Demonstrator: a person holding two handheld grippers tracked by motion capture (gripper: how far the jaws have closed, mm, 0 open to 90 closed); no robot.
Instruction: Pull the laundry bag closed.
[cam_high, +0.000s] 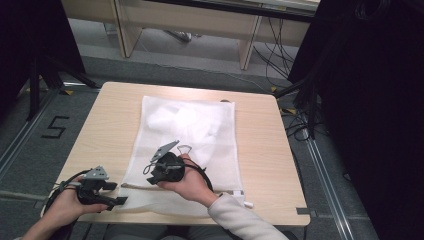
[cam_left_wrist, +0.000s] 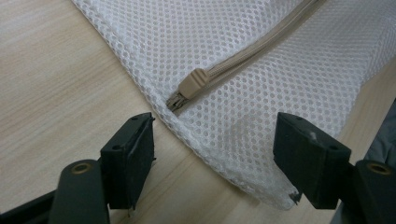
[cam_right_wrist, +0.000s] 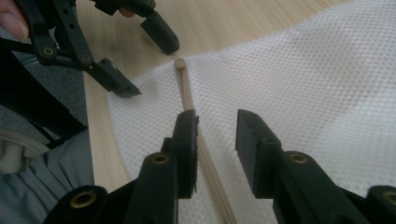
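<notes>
- One table (cam_high: 260, 150), pale wood, with one white mesh laundry bag (cam_high: 200, 125) lying flat across its middle; the bag's near edge reaches the table's front edge, close to me.
- One tan zipper (cam_left_wrist: 261, 46) runs along that near edge, and its single pull tab (cam_left_wrist: 195, 83) sits at the bag's left corner.
- My left gripper (cam_left_wrist: 212, 149) has its jaws spread wide, holding nothing, straddling that corner just short of the pull tab.
- My right gripper (cam_right_wrist: 215, 140) hovers over the zipper line farther along, jaws partly open and empty.
- Risk, as I judge it: if I close the left jaws here, they may pinch loose mesh instead of the small tab, so the bag would drag across the table rather than unzip.
- Without the right gripper pinning the fabric, the bag could bunch and slide toward the edge.
</notes>
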